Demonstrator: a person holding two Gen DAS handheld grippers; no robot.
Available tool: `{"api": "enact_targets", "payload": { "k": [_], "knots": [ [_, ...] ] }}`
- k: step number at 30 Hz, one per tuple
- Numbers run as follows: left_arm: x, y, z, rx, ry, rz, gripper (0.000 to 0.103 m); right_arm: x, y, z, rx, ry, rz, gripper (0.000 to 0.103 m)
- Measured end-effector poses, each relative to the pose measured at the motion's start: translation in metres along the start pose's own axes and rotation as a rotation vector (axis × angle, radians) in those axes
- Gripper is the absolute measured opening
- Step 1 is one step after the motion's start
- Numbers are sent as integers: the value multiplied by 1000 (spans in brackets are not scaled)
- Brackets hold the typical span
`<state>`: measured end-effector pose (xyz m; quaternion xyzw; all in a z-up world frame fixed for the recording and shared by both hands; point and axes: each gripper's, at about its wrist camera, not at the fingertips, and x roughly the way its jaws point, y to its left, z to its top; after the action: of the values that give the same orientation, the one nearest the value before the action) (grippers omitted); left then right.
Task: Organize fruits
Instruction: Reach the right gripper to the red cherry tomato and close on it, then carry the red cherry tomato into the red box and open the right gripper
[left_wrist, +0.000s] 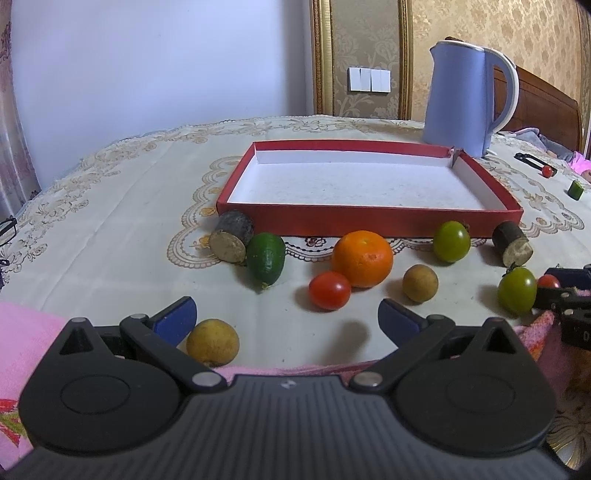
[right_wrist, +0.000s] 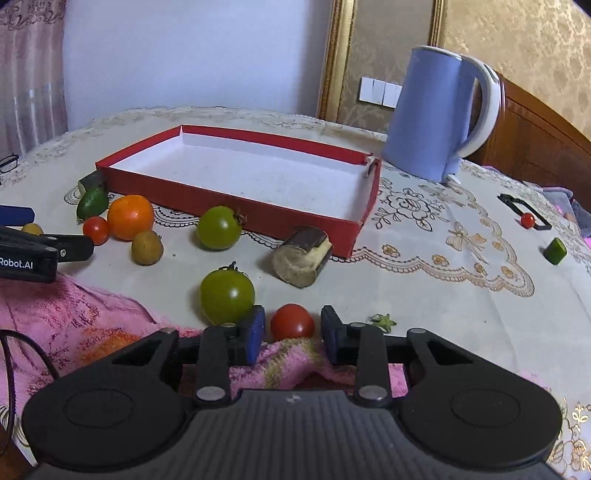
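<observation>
An empty red tray (left_wrist: 369, 218) (right_wrist: 258, 216) lies on the tablecloth. In front of it lie an orange (left_wrist: 362, 258) (right_wrist: 130, 217), a red tomato (left_wrist: 329, 290) (right_wrist: 96, 229), a small cucumber (left_wrist: 266, 258), two green tomatoes (left_wrist: 451, 240) (right_wrist: 227, 295), a brown longan (left_wrist: 420, 283) and two cut cane pieces (left_wrist: 232, 237) (right_wrist: 301, 262). My left gripper (left_wrist: 288, 319) is open, a yellow fruit (left_wrist: 212, 341) just inside its left finger. My right gripper (right_wrist: 292, 332) is open around a second red tomato (right_wrist: 292, 322), with small gaps at both pads.
A blue kettle (left_wrist: 461, 96) (right_wrist: 432, 110) stands behind the tray's right corner. A pink towel (right_wrist: 74, 317) lies along the near table edge. At the far right lie a black frame with a small red tomato (right_wrist: 527, 220) and a green piece (right_wrist: 555, 251).
</observation>
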<state>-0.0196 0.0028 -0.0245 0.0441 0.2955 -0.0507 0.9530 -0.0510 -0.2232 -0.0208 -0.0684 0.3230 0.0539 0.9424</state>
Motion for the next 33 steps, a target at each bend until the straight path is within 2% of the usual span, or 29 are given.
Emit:
{"api": "enact_targets", "payload": {
  "k": [9, 12, 21, 23, 27, 33],
  "knots": [
    [0, 0, -1, 4, -2, 4, 103, 3, 2, 10, -37, 46, 0, 28],
    [0, 1, -1, -1, -2, 4, 103, 3, 6, 13, -88, 65, -16, 29],
    [1, 1, -1, -4, -1, 6, 103, 6, 9, 15, -163, 73, -24, 29],
    [1, 1, -1, -4, 0, 8, 103, 5, 10, 15, -184, 70, -22, 24],
    [1, 3, -1, -12, 0, 7, 103, 5, 3, 18, -131, 56, 7, 23],
    [1, 3, -1, -17, -1, 4, 103, -7, -13, 32, -32, -36, 27, 23]
  ]
}}
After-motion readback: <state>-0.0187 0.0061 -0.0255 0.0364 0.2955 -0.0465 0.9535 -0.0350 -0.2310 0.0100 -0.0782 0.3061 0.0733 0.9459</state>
